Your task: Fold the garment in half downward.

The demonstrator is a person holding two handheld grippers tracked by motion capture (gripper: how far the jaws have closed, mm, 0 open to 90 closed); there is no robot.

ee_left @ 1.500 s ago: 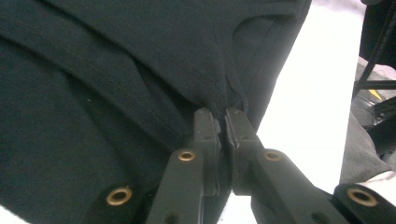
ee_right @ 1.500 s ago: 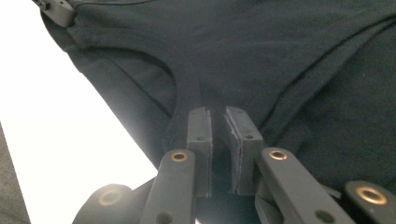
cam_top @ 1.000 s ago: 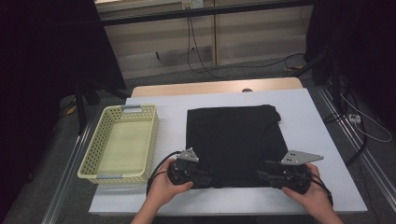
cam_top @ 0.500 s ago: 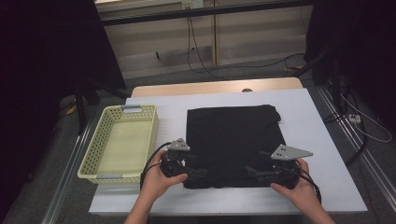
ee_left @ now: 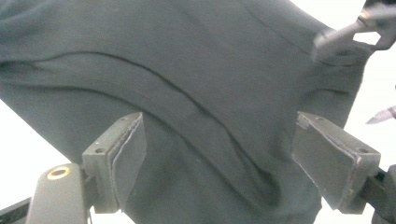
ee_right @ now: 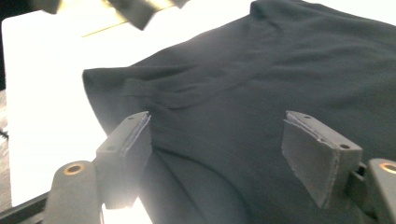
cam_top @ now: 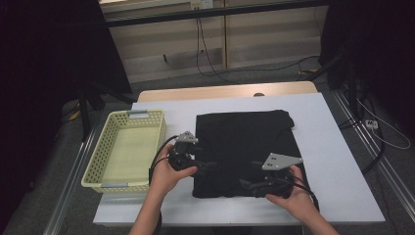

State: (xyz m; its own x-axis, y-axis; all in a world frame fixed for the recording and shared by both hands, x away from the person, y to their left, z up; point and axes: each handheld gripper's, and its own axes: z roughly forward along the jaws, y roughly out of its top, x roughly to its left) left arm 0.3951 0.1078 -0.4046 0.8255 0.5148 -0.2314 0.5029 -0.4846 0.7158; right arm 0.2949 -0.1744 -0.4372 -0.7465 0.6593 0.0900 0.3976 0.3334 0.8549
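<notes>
A black garment point(cam_top: 244, 142) lies folded flat in the middle of the white table point(cam_top: 333, 147). My left gripper point(cam_top: 205, 165) hovers over its front left part, pointing right. In the left gripper view this gripper point(ee_left: 219, 121) stands open, its jaws having just been opening, with creased black cloth point(ee_left: 187, 56) beyond the pads and untouched. My right gripper point(cam_top: 247, 185) is at the garment's front edge, pointing left. In the right gripper view it point(ee_right: 215, 119) is open after closing a little, with the cloth point(ee_right: 280, 60) below its pads and not pinched.
An empty pale yellow mesh basket point(cam_top: 98, 156) stands at the table's left side, close to my left hand. Bare white tabletop runs to the right of the garment. Cables lie on the floor beyond the far edge.
Both grippers left the garment's front edge with jaws wider than before. The left hand rose and moved away from me; the right hand slid left along the front edge.
</notes>
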